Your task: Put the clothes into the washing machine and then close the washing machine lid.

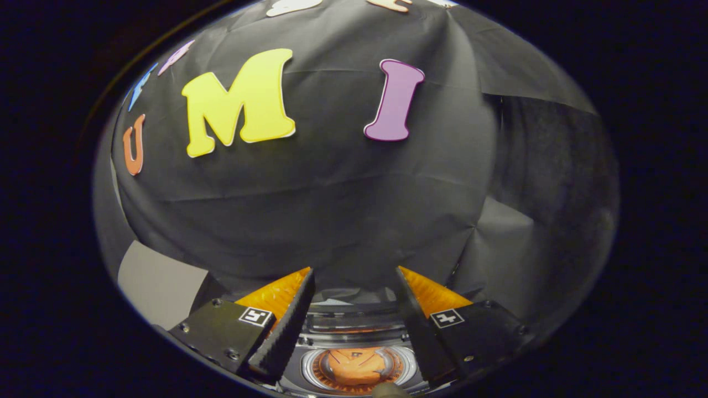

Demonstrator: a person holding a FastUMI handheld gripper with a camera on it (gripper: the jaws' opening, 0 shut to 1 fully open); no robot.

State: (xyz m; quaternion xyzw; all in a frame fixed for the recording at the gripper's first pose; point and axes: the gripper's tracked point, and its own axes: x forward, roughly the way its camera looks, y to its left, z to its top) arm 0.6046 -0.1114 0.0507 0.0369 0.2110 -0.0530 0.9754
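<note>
My gripper is held high with its two fingers spread apart and nothing between them. Below and between the fingers I look down onto the washing machine, with its round drum opening showing. An orange garment lies inside the drum. The lid's position is hard to tell; a dark band with a pale strip lies at the far side of the opening. The fingers hang well above the machine and touch nothing.
The booth's black cloth wall rises straight ahead, close behind the machine. A pale grey panel shows low to the left of the fingers. Folds of the cloth hang to the right.
</note>
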